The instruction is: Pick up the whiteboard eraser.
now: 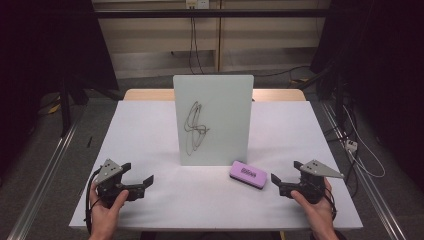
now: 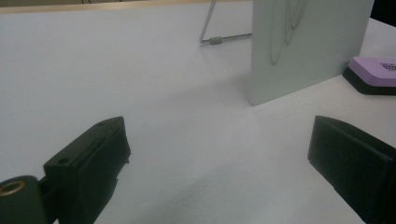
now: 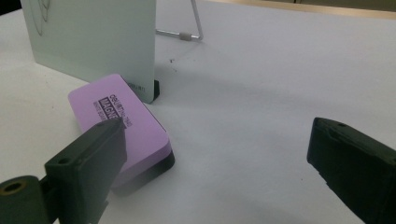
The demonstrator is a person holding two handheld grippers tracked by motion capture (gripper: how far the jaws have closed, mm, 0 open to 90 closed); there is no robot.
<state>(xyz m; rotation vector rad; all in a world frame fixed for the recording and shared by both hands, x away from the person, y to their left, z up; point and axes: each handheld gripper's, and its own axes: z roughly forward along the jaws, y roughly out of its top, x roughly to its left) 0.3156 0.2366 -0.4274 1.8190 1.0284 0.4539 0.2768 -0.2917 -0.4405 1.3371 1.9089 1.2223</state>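
Both my forearms come in from the bottom edge, one hand wrapped around each gripper body. My left gripper [image 1: 142, 182] sits low at the near left, level, jaws pointing inward and spread wide with nothing between them. My right gripper [image 1: 278, 183] mirrors it at the near right, level, jaws facing inward, wide apart, pads gripping nothing.

Purple eraser [image 1: 248, 174] with black base and black lettering; pale whiteboard [image 1: 213, 120] bearing dark scribble; white bench [image 1: 150, 130].
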